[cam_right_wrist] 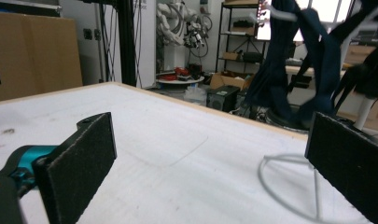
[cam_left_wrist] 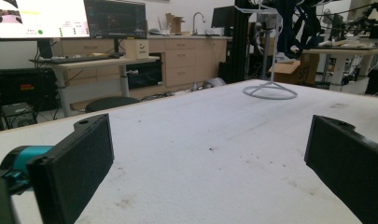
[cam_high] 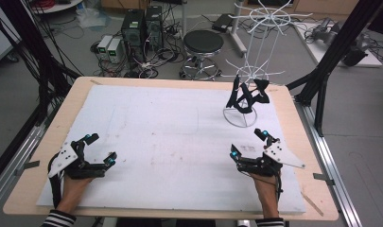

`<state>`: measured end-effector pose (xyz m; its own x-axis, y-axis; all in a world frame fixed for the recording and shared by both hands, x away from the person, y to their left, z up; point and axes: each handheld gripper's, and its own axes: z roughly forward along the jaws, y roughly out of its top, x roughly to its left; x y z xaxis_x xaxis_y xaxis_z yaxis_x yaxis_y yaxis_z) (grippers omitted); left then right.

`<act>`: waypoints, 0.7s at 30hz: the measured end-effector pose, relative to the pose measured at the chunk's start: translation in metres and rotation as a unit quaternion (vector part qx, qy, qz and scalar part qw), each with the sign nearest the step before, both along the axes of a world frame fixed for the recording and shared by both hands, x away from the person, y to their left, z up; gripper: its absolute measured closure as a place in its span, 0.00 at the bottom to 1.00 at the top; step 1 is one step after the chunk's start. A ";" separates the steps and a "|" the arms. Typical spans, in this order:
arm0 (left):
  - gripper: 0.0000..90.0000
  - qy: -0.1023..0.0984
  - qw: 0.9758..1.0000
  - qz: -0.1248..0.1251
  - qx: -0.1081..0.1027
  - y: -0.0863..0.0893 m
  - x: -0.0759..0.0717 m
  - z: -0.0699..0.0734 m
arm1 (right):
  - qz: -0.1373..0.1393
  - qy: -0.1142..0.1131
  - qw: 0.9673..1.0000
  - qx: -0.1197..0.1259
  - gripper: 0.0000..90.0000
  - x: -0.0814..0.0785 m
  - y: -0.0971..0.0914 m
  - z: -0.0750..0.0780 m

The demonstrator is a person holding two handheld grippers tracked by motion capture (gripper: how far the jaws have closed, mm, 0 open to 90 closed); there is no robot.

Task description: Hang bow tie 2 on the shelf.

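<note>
Black jaws are spread wide on the left gripper (cam_high: 100,148) and the right gripper (cam_high: 248,143); nothing is held. Dark cloth (cam_high: 247,96) is hung on the white rack (cam_high: 255,66), beyond the right gripper.

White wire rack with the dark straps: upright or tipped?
Upright. The white wire rack stands on its ring base on the white foam mat, pole vertical, dark straps hanging from its lower arms.

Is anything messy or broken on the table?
Nothing looks broken. The dark cloth hangs bunched and tangled on the white wire rack, and the white mat has faint smudges. Both grippers rest open.
</note>
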<state>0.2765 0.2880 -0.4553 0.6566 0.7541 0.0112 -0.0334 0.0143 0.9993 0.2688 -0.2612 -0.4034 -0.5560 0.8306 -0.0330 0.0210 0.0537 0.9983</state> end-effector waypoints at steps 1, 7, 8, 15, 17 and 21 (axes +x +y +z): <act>0.02 0.000 1.000 0.000 0.000 0.000 0.000 0.000 | -0.001 0.001 1.000 -0.001 0.01 0.000 0.000 -0.003; 0.02 -0.002 1.000 0.000 -0.003 0.000 -0.001 0.000 | -0.029 0.014 0.999 -0.001 0.01 -0.002 -0.001 -0.019; 0.02 -0.002 1.000 0.000 -0.002 0.000 -0.001 0.000 | -0.028 0.017 0.999 0.001 0.01 -0.003 -0.001 -0.023; 0.02 -0.006 1.000 0.002 0.000 0.000 -0.002 0.000 | -0.036 0.009 0.999 -0.013 0.03 -0.006 0.000 -0.042; 0.02 -0.007 1.000 0.004 -0.001 0.000 -0.002 0.000 | -0.033 0.008 0.999 -0.010 0.03 -0.007 0.000 -0.044; 0.02 -0.005 1.000 0.006 -0.004 0.001 -0.002 -0.001 | -0.024 0.003 1.000 -0.009 0.03 -0.007 0.000 -0.046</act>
